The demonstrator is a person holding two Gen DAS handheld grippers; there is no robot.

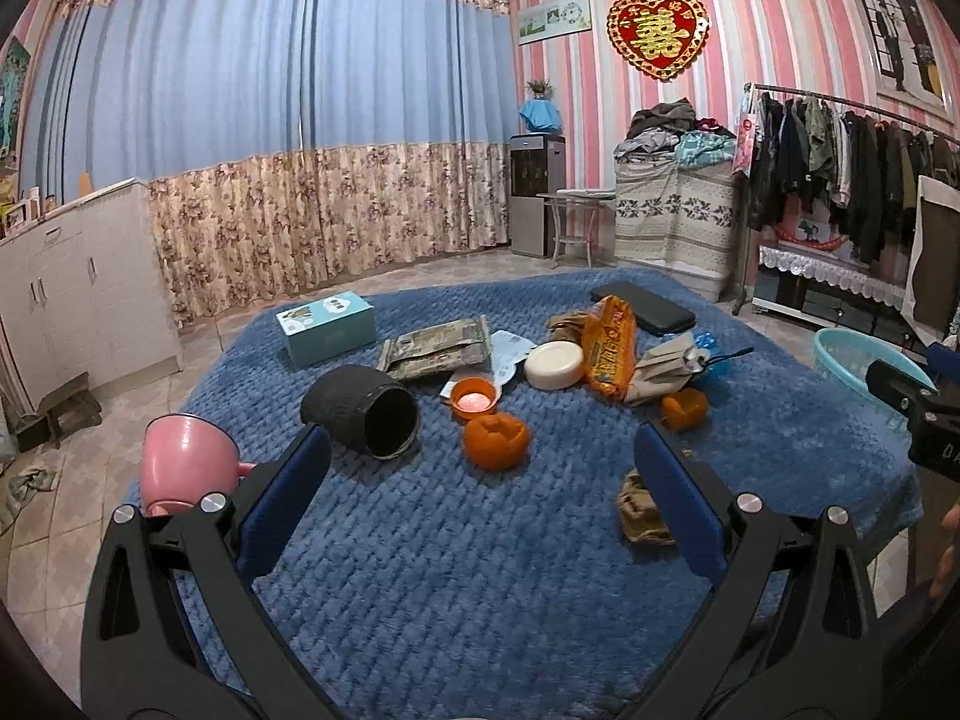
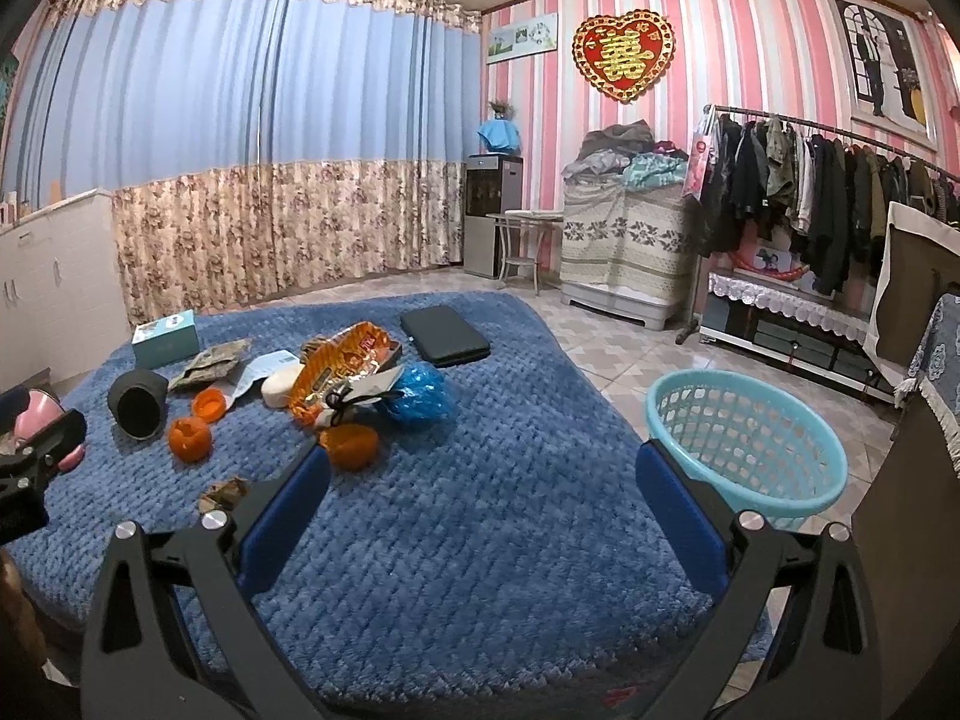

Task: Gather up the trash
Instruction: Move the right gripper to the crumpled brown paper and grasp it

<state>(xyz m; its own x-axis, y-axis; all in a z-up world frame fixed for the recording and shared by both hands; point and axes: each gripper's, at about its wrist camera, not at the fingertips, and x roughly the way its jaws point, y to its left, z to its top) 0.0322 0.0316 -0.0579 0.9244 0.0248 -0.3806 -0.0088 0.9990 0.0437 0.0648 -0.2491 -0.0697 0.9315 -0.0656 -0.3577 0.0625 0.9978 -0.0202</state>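
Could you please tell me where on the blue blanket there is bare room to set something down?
The near part of the blue blanket is bare, from the grippers up to the crumpled brown wrapper and the orange peels. The strip along the edge toward the turquoise basket is also free. The middle is crowded: black pot, white lid, orange snack bag.

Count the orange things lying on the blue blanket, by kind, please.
Hollowed orange peels: 2
Orange lids: 1
Orange snack bags: 1
Total: 4
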